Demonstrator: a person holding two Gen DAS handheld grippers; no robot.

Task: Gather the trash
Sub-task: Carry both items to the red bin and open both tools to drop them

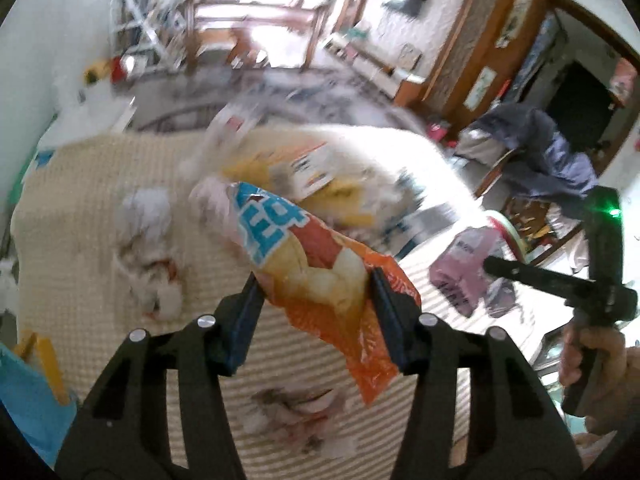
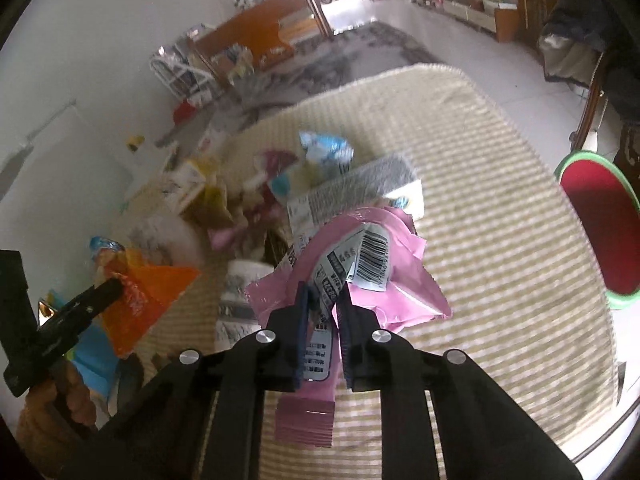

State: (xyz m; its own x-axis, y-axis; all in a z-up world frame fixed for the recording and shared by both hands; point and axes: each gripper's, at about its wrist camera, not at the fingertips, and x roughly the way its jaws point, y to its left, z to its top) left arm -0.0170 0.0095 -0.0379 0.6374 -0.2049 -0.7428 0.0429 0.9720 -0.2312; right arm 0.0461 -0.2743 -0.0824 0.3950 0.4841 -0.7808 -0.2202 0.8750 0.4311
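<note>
Two wrappers are off the striped table [image 2: 500,240] as I see it: my left hand-held gripper [image 1: 316,300] clamps the orange snack bag [image 1: 320,268], my right hand-held gripper [image 2: 322,312] pinches the pink wrapper [image 2: 360,280], and the heap behind them blurs beyond telling.

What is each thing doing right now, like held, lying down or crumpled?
Orange snack bag: crumpled, pinched between the left gripper fingers, lifted off the cloth.
Pink wrapper: creased, clamped in the right gripper.
White tissue: crumpled, lying on the tablecloth.
Grey-and-white box: lying flat.
Yellow packet: lying down, blurred.
</note>
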